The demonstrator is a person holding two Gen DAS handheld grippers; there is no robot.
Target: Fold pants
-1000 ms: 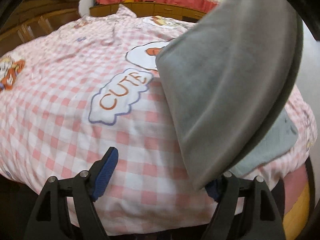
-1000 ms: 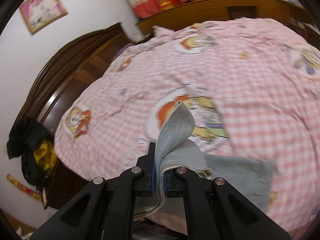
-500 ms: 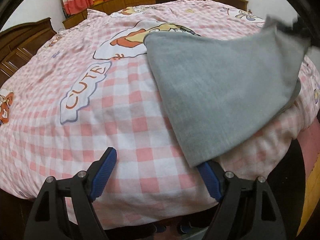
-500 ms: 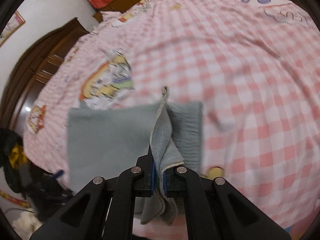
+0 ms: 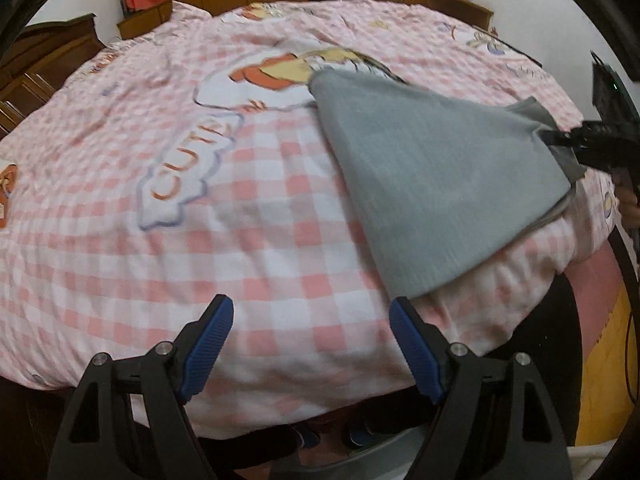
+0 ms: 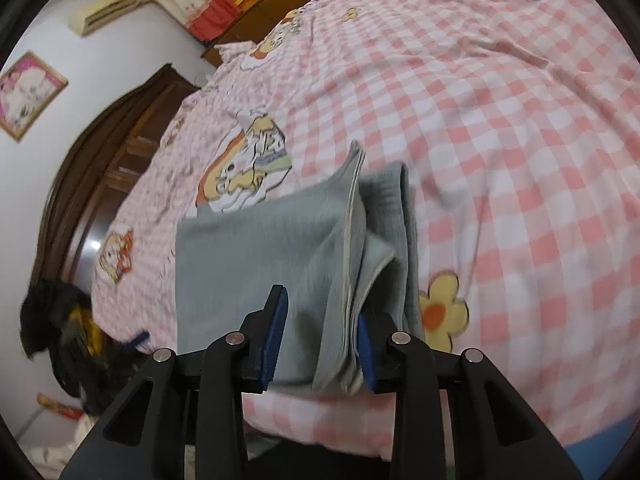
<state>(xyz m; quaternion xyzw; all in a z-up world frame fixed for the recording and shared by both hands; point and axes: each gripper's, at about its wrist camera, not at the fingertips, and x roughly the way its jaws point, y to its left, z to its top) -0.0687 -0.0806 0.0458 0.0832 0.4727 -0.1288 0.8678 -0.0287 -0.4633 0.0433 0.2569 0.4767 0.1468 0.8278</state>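
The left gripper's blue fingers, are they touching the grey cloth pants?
Apart. The left wrist view shows the left gripper open and empty, the grey cloth pants ending just above its right finger.

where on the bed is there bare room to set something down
Bare quilt spreads from the pants to the headboard, around the CUTE print. More lies beyond the pants, by the flower print. It is crowded at the near edge, where the right hand-held gripper, jaws opening, straddles the cloth.

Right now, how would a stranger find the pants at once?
Look at the bed with the pink checked cover. Near its front edge lie the pants, folded flat. They are the only plain grey thing on it, beside a cartoon print.
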